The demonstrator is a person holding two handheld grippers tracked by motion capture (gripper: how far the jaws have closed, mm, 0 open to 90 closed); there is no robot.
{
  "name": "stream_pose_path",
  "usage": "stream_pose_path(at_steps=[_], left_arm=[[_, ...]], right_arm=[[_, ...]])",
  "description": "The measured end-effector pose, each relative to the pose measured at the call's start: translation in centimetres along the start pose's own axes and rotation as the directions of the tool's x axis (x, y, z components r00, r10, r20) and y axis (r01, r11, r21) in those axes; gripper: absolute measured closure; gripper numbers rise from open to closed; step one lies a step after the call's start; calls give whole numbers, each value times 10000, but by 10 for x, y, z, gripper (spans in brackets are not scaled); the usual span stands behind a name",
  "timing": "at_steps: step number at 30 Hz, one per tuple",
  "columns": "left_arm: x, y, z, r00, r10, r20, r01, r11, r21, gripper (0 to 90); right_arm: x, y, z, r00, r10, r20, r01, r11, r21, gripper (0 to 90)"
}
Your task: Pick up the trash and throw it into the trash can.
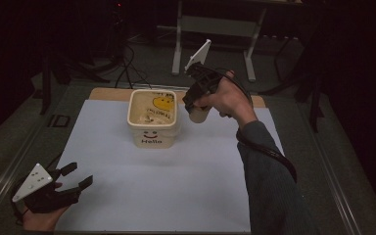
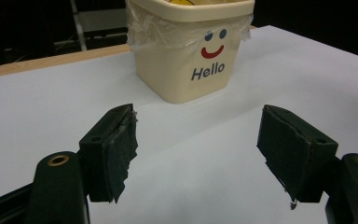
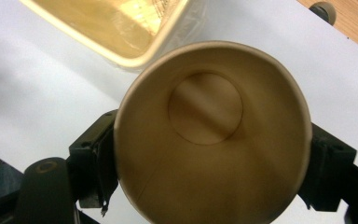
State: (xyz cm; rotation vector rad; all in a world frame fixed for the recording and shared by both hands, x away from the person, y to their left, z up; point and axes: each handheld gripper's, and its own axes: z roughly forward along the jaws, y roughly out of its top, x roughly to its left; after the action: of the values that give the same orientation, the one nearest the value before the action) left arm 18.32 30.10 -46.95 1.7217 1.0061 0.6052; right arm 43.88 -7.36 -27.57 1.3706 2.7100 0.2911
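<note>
A cream square tub with a smiley face and "Hello" on its front stands on the white sheet, lined with clear plastic and holding yellow items. My right gripper hangs just right of the tub, shut on a paper cup. In the right gripper view the cup sits between both jaws with its empty inside facing the camera, the tub's rim behind it. My left gripper rests near the front left corner, open and empty. In the left gripper view the tub stands ahead of the spread jaws.
The white sheet covers most of a wooden tabletop. Behind the table stand a metal frame and cables on the dark floor. A black cable trails along the person's right sleeve.
</note>
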Motion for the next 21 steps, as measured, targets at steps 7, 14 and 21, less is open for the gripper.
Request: stream_pose_path(at_steps=[7, 14, 21], left_arm=[[0, 0, 0, 10000, 31, 1, -31, 10000, 25, 285], [0, 0, 0, 10000, -4, -2, 4, 10000, 32, 285], [1, 0, 0, 10000, 4, -3, -4, 10000, 29, 285]], right_arm=[[-4, 3, 2, 9997, 227, -25, -227, 9997, -59, 208], [-4, 8, 6, 9998, 199, 26, -199, 9998, -74, 208], [1, 13, 8, 10000, 64, 6, -64, 9999, -141, 208]])
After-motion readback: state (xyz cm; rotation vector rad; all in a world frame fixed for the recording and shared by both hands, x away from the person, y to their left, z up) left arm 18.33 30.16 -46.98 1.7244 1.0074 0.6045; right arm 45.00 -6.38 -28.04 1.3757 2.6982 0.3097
